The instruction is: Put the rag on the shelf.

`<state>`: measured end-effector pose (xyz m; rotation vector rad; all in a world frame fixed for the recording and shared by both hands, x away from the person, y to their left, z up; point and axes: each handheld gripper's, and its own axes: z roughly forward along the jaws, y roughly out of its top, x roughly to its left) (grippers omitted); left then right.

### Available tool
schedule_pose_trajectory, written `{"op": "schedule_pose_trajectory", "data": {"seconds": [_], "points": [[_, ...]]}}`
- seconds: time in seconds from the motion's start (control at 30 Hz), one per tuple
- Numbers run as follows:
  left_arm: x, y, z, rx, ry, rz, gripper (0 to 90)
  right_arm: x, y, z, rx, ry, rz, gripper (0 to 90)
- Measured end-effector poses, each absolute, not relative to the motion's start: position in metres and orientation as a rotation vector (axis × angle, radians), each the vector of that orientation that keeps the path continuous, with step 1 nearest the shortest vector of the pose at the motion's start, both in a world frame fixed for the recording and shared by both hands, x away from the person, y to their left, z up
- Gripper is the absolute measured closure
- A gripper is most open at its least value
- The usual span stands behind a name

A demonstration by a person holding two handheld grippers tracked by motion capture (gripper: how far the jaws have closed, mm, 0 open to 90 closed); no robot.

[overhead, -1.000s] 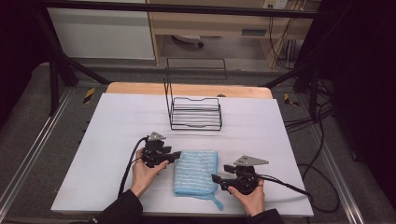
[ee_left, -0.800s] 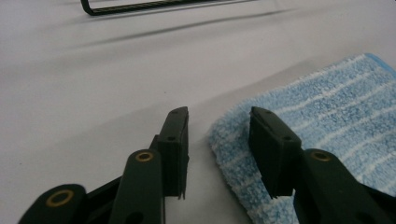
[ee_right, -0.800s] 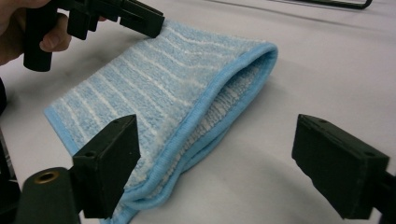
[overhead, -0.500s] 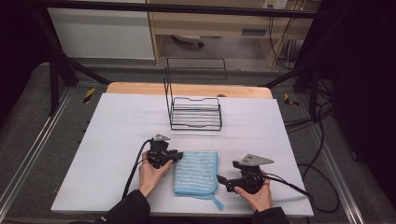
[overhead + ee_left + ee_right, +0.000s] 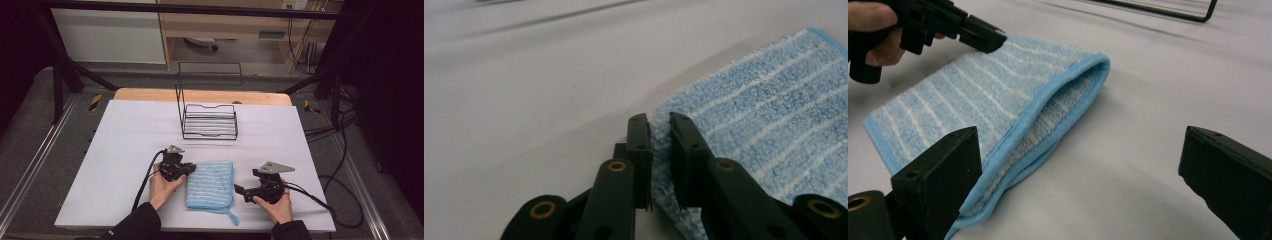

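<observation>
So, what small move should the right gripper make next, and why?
Probably slide the right gripper a little toward the blue towel and close on its near edge. Its jaws stand wide open just short of the folded edge, while the left gripper already pinches the opposite corner.

Left tool low, jaws nearly closed; right tool low, jaws spread wide.

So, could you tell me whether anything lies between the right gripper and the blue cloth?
Nothing visible does. The right gripper sits wide open on bare table just right of the folded blue cloth, its jaws aimed at the cloth's bound edge. The left gripper is at the cloth's far left edge, and the wire rack stands farther back.
</observation>
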<state>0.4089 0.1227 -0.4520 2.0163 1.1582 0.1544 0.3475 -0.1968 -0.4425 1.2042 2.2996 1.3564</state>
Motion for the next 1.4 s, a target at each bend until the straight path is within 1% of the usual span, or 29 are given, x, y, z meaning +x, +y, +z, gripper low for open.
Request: {"op": "schedule_pose_trajectory", "data": {"seconds": [0.17,0.33,0.47,0.53,0.67,0.77,0.83,0.9,1.03,1.1,1.3,1.4], "points": [[0.408,0.122,-0.453,2.020,1.144,0.170,80.7,0.361,-0.196,-0.433,1.220,2.274,1.350,2.5],[0.407,0.122,-0.454,2.018,1.128,0.184,80.7,0.378,-0.187,-0.422,1.202,2.280,1.357,0.8],[0.406,0.123,-0.455,2.014,1.122,0.187,80.8,0.395,-0.172,-0.419,1.202,2.303,1.360,1.0],[0.406,0.123,-0.455,2.014,1.123,0.186,80.8,0.404,-0.165,-0.423,1.215,2.308,1.340,2.9],[0.407,0.123,-0.455,2.013,1.120,0.184,80.7,0.413,-0.157,-0.437,1.252,2.318,1.299,10.0],[0.407,0.124,-0.455,2.011,1.120,0.174,80.7,0.414,-0.153,-0.447,1.248,2.338,1.236,17.6],[0.408,0.124,-0.455,2.008,1.121,0.169,80.6,0.414,-0.152,-0.450,1.254,2.358,1.213,25.8],[0.408,0.125,-0.455,2.008,1.119,0.167,80.6,0.415,-0.152,-0.451,1.277,2.380,1.218,30.5],[0.408,0.125,-0.455,2.011,1.111,0.167,80.3,0.413,-0.150,-0.452,1.296,2.405,1.226,43.2],[0.408,0.125,-0.455,2.012,1.108,0.167,80.3,0.412,-0.149,-0.453,1.304,2.414,1.224,47.5],[0.407,0.125,-0.456,2.016,1.095,0.175,80.0,0.409,-0.148,-0.454,1.343,2.411,1.236,54.0],[0.408,0.125,-0.456,2.014,1.093,0.170,79.9,0.408,-0.148,-0.453,1.370,2.422,1.242,58.7]]}}
